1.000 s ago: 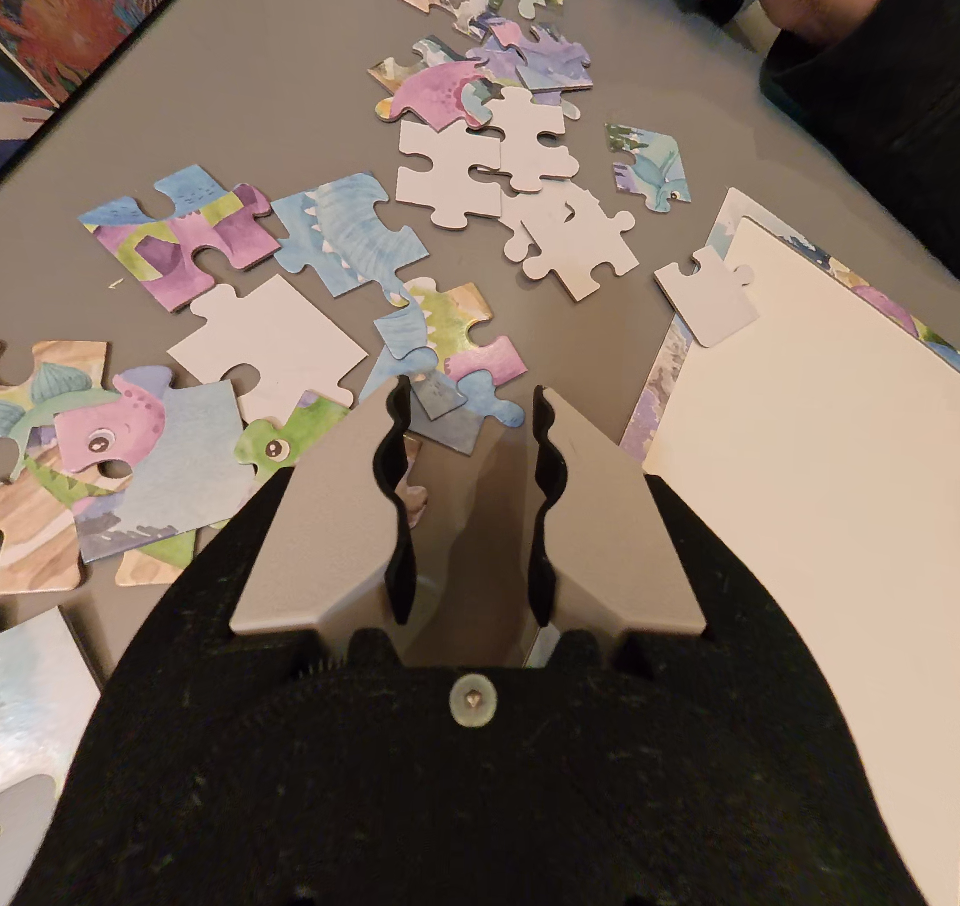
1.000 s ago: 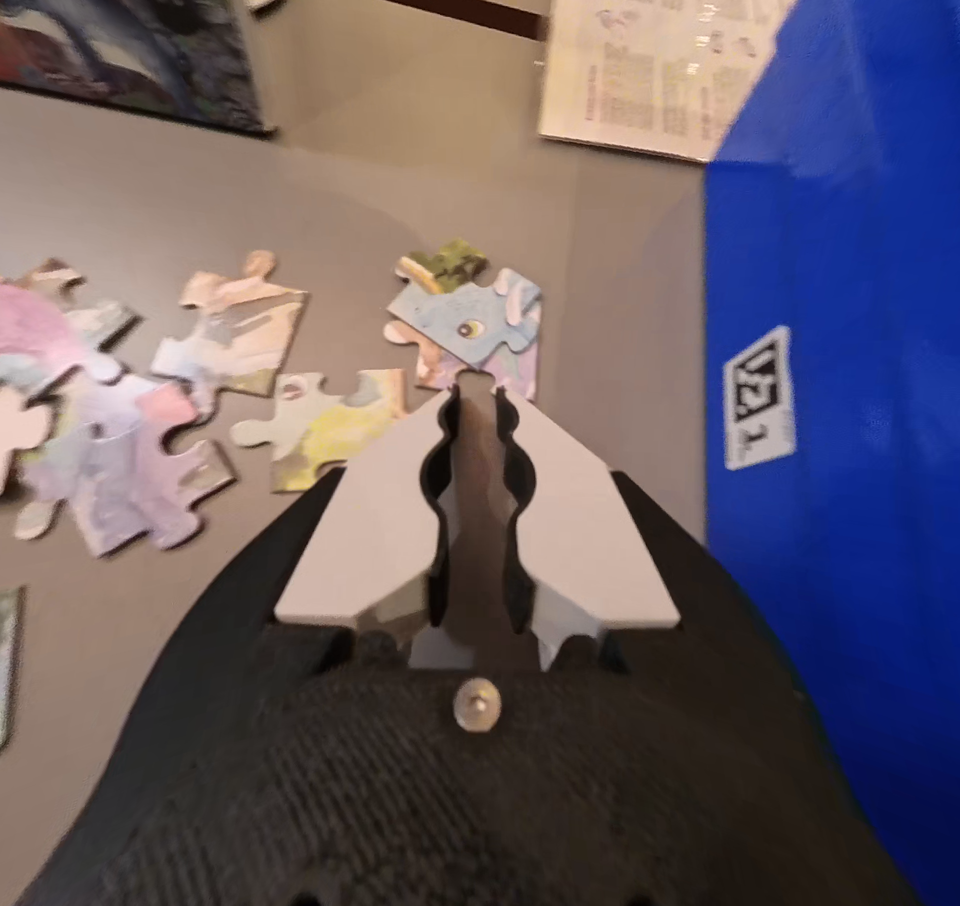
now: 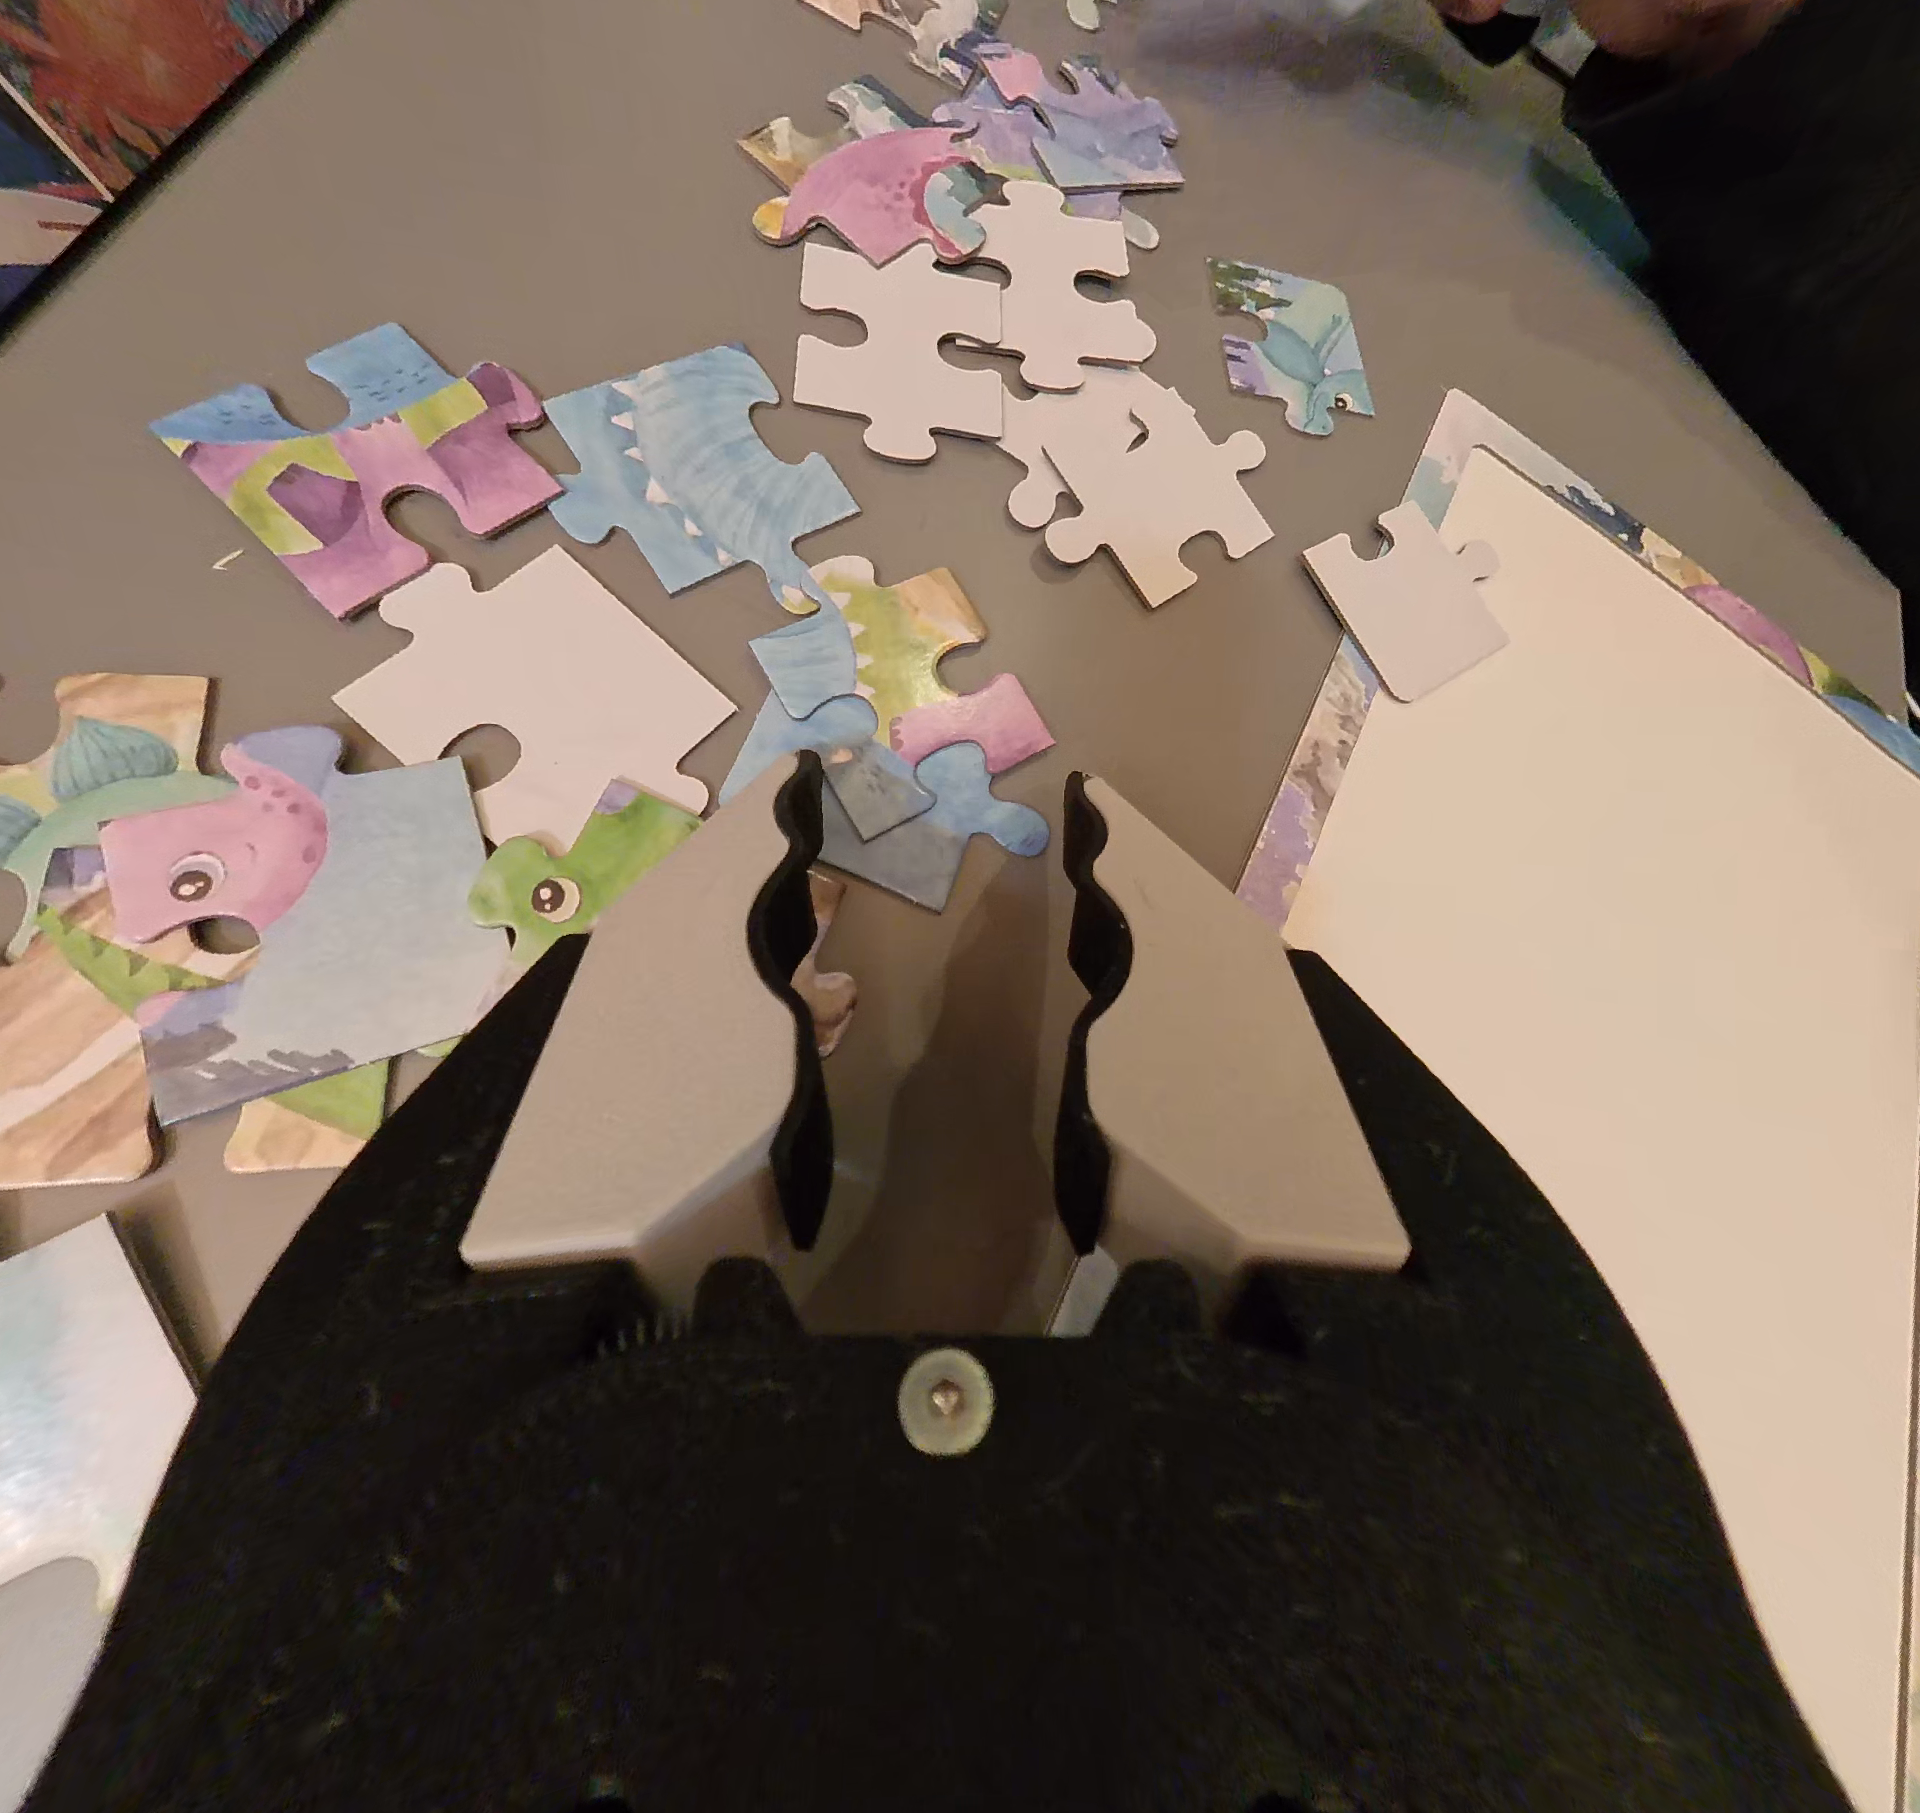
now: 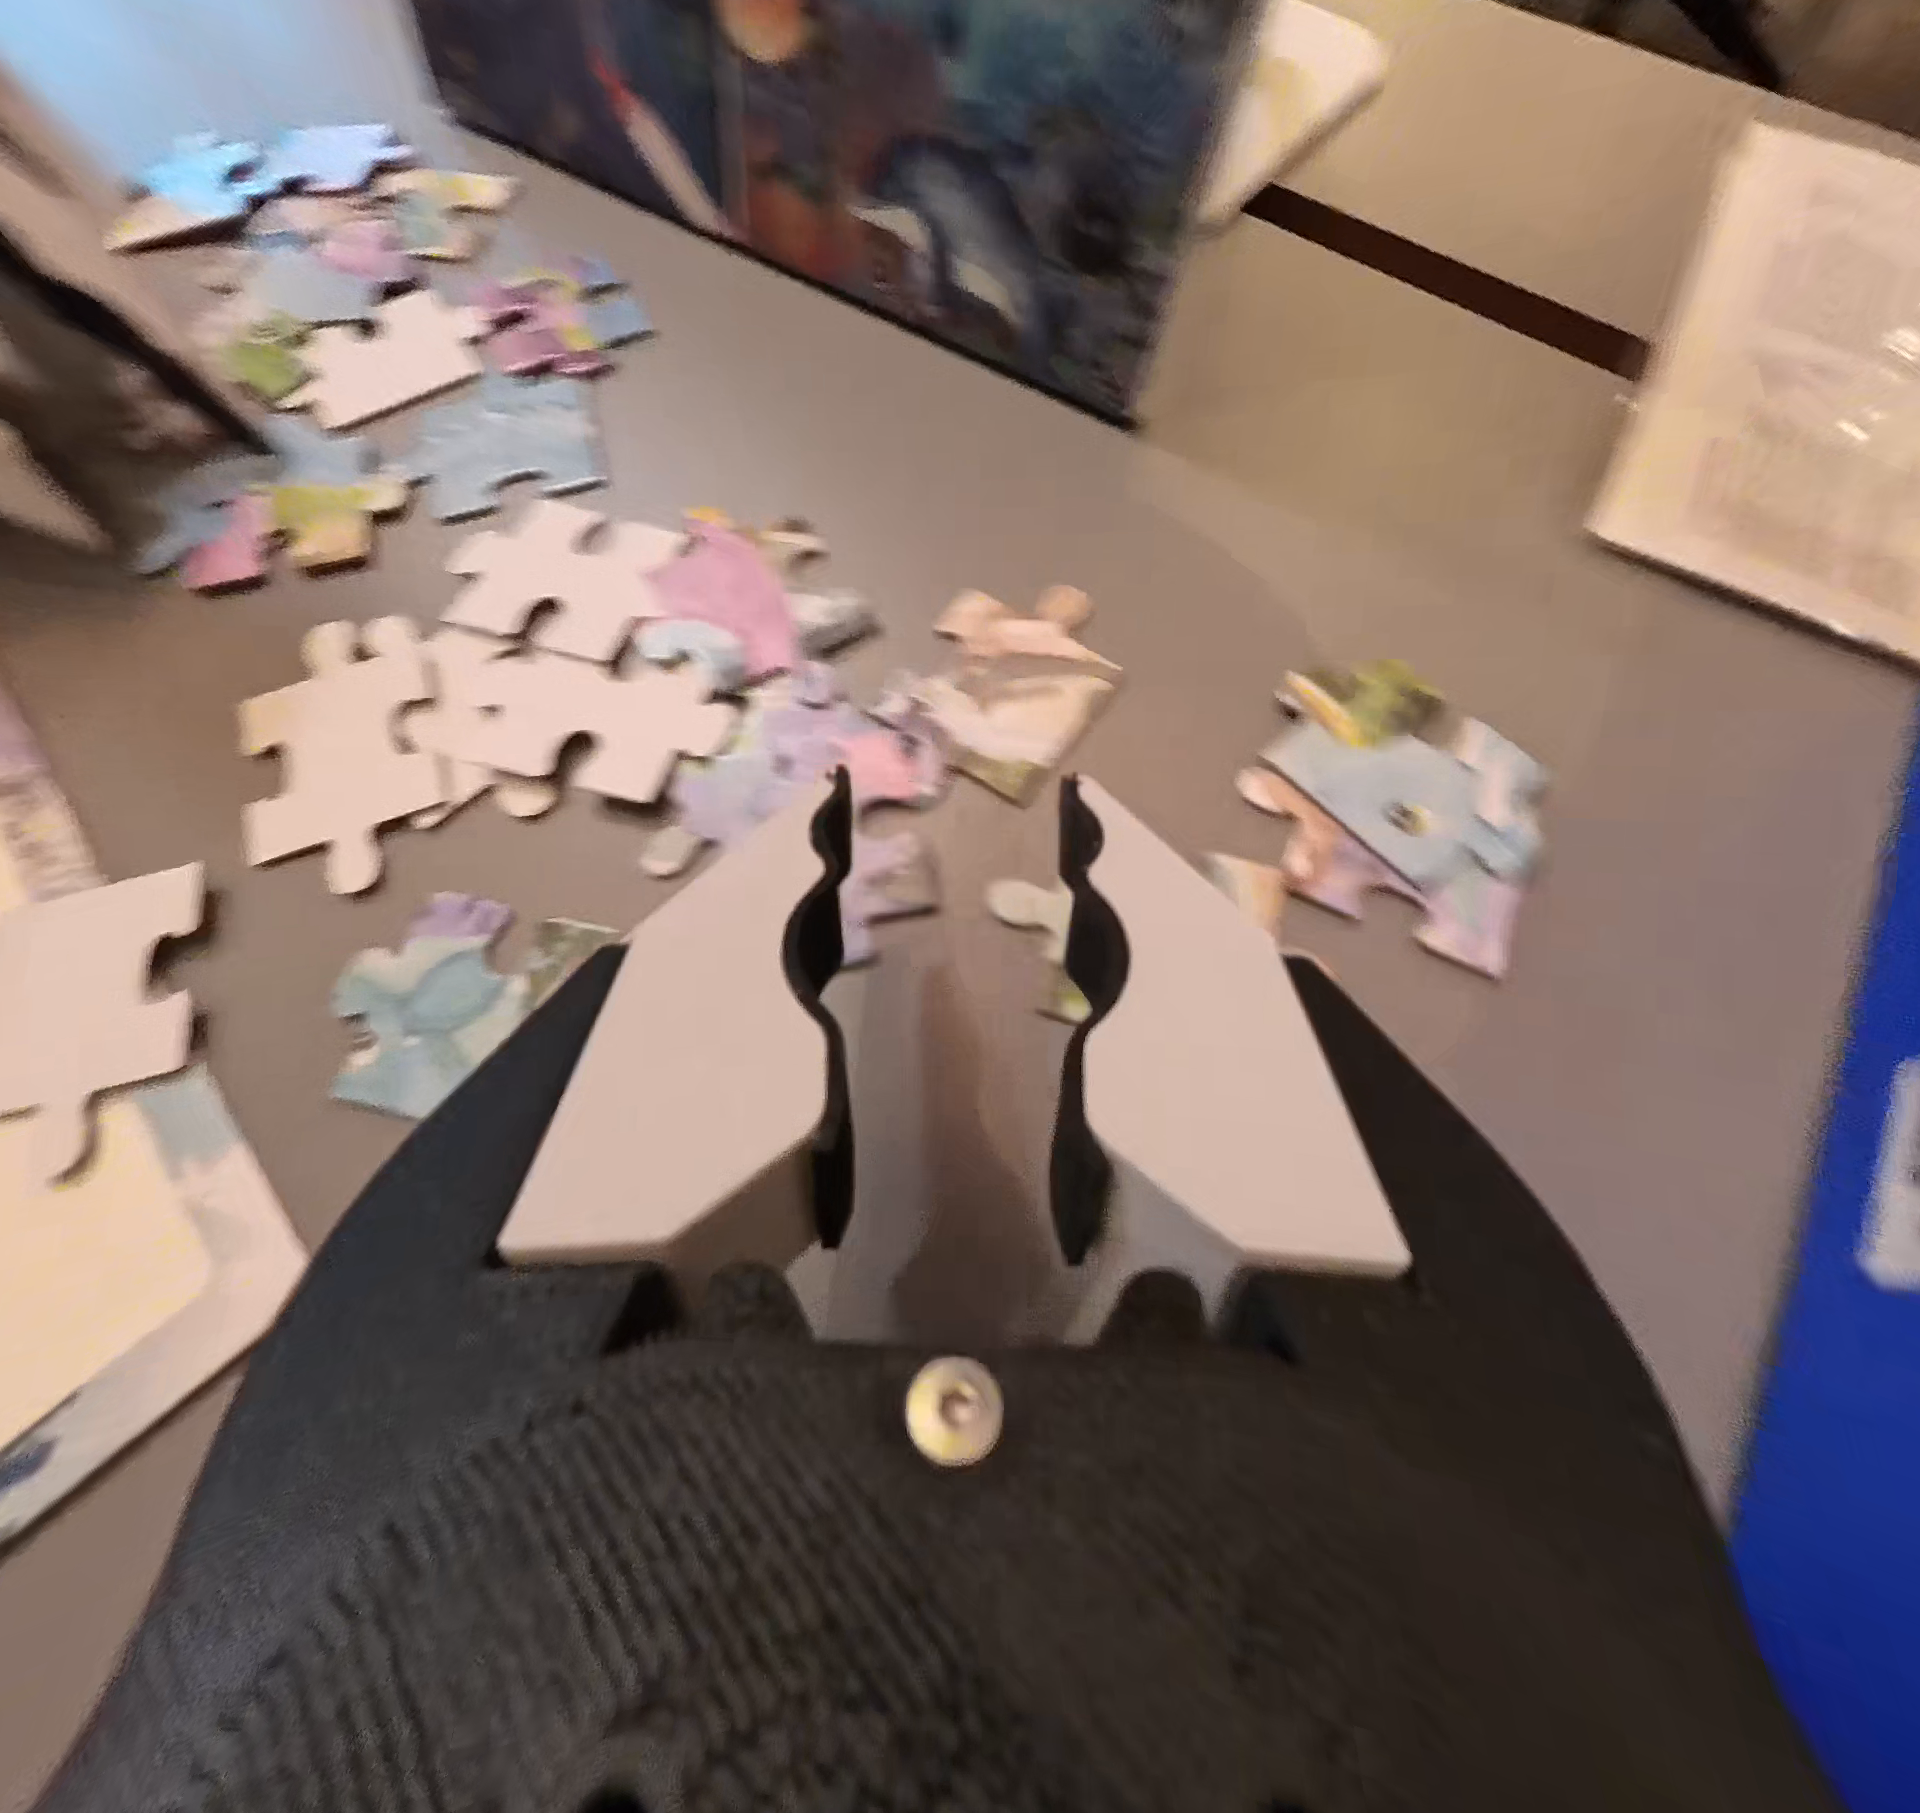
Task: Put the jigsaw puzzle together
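both grippers were spread open and empty. the left gripper (image 3: 940,787) hung over a blue and pink piece (image 3: 914,776) at the near edge of the loose puzzle pieces (image 3: 727,475) on the grey table (image 3: 520,153), puzzle tray (image 3: 1610,932) to its right. the right gripper (image 4: 951,792) hovered above more scattered pieces (image 4: 582,683), view blurry, blue box (image 4: 1829,1348) at right.

Loose puzzle pieces (image 3: 717,485) clutter most of the grey table (image 3: 540,101), so there's barely a clean lane there. The white puzzle board (image 3: 1621,932) blocks the right side. Open room sits far left, up toward the picture box (image 4: 935,153); a blue box (image 4: 1849,1140) walls the right edge.
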